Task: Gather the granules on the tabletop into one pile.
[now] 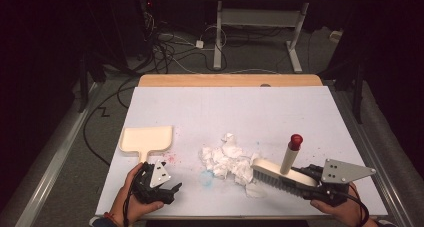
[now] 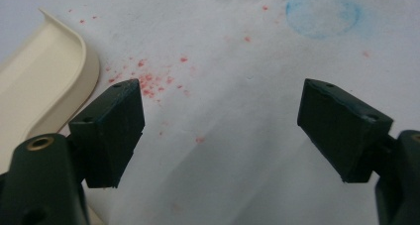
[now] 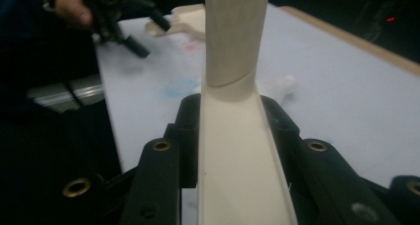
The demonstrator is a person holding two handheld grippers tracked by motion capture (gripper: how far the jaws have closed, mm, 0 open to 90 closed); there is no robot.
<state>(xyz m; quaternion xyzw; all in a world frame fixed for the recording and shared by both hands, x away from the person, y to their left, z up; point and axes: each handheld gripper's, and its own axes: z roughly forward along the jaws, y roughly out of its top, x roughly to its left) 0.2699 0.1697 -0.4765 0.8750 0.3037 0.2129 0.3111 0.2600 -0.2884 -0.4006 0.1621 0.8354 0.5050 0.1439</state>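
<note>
right claw [image 3: 229,136] clamps the brush [image 1: 280,173]; left claw [image 2: 220,131] gapes beside dustpan [image 1: 146,138].

A white-covered table [image 1: 300,112] is seen from above. A cream dustpan [image 1: 146,139] lies flat at the left, handle toward the near edge. The left gripper [image 1: 172,191] is held just below that handle, jaws spread apart. Crumpled white paper [image 1: 227,160] is piled mid-table. A cream brush [image 1: 280,173] with a red-tipped handle is clamped by the right gripper [image 1: 312,179], bristles touching the paper pile. Red and blue stains [image 1: 206,179] are visible near the paper.
</note>
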